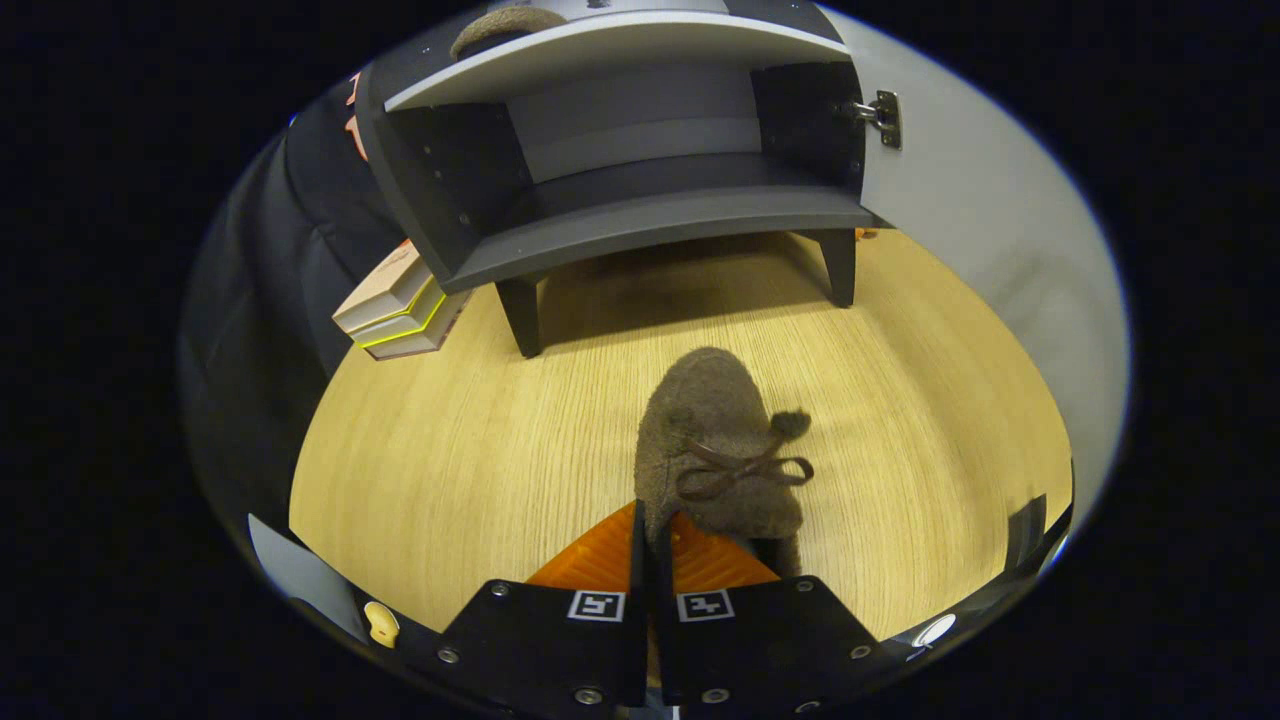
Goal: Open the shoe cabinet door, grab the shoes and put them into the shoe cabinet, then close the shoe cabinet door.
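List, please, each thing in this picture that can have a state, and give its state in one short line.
Dark grey shoe cabinet: standing on the wooden floor, lower shelf bare.
White cabinet door: swung open to the side.
Brown fuzzy shoe with a bow lace: held at its rear edge, just ahead of the tongs.
Tongs: shut on the shoe.
Second brown fuzzy shoe: resting on the cabinet's top.

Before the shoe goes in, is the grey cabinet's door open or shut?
Open: the grey shoe cabinet's white door is swung aside, showing its shelves.
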Demonstrator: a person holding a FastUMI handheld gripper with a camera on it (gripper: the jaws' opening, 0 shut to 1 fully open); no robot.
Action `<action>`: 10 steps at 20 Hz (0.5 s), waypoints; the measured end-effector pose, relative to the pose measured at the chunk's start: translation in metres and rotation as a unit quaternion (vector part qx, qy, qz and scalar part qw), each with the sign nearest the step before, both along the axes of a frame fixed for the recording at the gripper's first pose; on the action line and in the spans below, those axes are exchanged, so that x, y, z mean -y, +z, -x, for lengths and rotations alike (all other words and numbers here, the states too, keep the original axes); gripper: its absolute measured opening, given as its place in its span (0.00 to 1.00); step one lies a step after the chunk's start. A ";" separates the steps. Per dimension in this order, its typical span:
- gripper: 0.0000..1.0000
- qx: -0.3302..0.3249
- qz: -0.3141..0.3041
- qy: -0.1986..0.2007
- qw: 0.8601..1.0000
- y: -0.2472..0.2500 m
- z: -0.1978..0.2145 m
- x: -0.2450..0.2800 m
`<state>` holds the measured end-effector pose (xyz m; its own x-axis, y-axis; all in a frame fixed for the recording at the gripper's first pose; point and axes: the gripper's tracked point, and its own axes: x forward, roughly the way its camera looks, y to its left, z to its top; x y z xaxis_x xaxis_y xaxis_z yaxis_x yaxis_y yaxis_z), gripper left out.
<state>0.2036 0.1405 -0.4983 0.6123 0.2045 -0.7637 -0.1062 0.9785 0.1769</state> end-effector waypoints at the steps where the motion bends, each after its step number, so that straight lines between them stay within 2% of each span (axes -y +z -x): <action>1: 0.05 0.003 -0.002 -0.001 1.000 0.009 0.002 0.001; 10: 0.05 0.074 0.020 -0.002 0.997 0.121 0.000 0.020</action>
